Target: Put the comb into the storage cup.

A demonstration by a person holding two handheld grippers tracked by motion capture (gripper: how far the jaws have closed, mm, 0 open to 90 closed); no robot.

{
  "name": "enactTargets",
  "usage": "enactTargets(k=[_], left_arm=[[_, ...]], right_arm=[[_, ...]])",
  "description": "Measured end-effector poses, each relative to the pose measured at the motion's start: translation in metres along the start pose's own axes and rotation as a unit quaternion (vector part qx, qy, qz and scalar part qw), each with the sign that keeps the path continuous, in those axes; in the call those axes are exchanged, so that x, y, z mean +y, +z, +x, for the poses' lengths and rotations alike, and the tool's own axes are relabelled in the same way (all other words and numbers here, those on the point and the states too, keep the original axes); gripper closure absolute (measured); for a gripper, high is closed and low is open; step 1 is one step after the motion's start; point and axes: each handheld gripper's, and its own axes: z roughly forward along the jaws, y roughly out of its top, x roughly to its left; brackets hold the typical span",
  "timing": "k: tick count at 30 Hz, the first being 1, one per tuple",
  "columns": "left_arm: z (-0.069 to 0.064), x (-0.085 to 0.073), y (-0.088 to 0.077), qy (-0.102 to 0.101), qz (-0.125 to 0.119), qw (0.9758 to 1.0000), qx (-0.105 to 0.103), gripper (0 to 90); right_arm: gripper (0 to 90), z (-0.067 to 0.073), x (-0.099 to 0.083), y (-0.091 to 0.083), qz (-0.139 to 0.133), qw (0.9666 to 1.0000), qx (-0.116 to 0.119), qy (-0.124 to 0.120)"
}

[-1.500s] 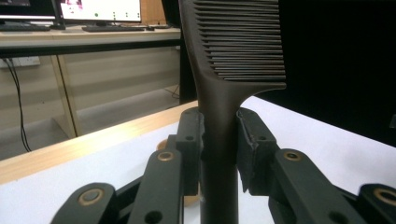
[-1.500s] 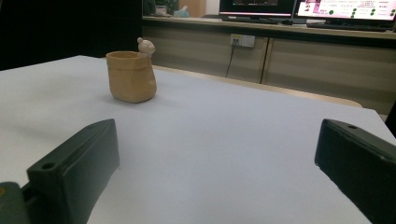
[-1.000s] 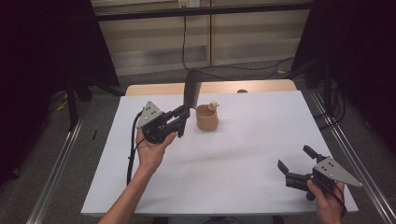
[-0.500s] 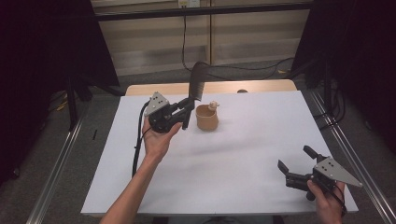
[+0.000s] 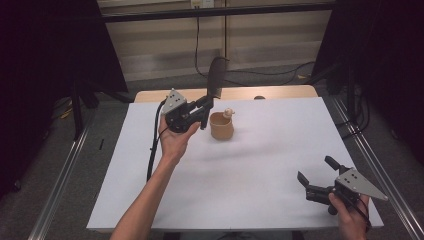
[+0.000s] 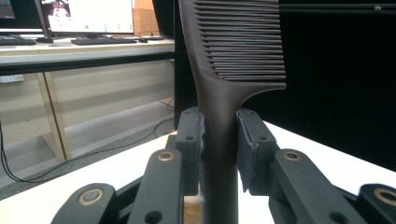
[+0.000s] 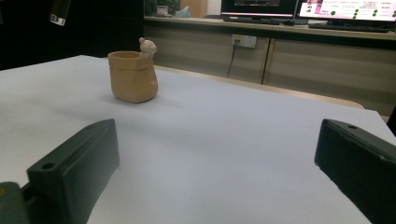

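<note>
A dark comb (image 5: 216, 76) stands upright in my left gripper (image 5: 204, 106), which is shut on its handle just left of a tan cup (image 5: 221, 125). In the left gripper view both pads clamp the handle of the comb (image 6: 224, 135) and its teeth point right above the jaws. The tan cup (image 7: 133, 76) has a small bear figure (image 7: 148, 45) on its rim and sits on the white table (image 5: 260, 165). My right gripper (image 5: 317, 173) rests low near the table's front right corner, open, with nothing between its jaws.
A black cable (image 5: 154, 145) trails from the left gripper along the forearm. Metal rails (image 5: 380, 170) run along both sides of the table. A wooden shelf and monitors (image 7: 345, 11) stand beyond the far edge.
My left gripper has carried the comb up and away toward the table's far edge, left of the cup. The right gripper has not moved.
</note>
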Motion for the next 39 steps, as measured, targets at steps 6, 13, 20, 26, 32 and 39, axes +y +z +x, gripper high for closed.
enactTargets(k=[6,13,20,26,32,39], left_arm=[[0.005,0.004,0.01,-0.011,-0.001,0.9999,0.003,72.7],[0.002,0.007,0.024,-0.005,-0.008,0.9999,0.006,72.7],[-0.006,0.015,0.033,0.007,-0.016,0.9998,0.002,72.7],[-0.005,0.016,0.04,0.013,-0.014,0.9998,-0.002,72.8],[-0.001,0.013,0.046,0.018,-0.015,0.9997,-0.004,72.7],[0.005,0.005,0.054,0.002,-0.004,0.9999,0.009,72.8]], right_arm=[[0.0,0.0,0.0,0.0,0.0,1.0,-0.001,0.001],[0.0,0.0,0.0,0.0,0.0,1.0,0.0,0.001],[0.0,0.0,0.0,0.0,0.0,1.0,0.001,0.001],[0.0,0.0,0.0,0.0,-0.001,1.0,0.002,0.001],[0.0,0.0,0.0,0.0,0.001,1.0,0.002,0.002],[0.0,0.0,0.0,0.0,-0.001,1.0,0.001,0.0]])
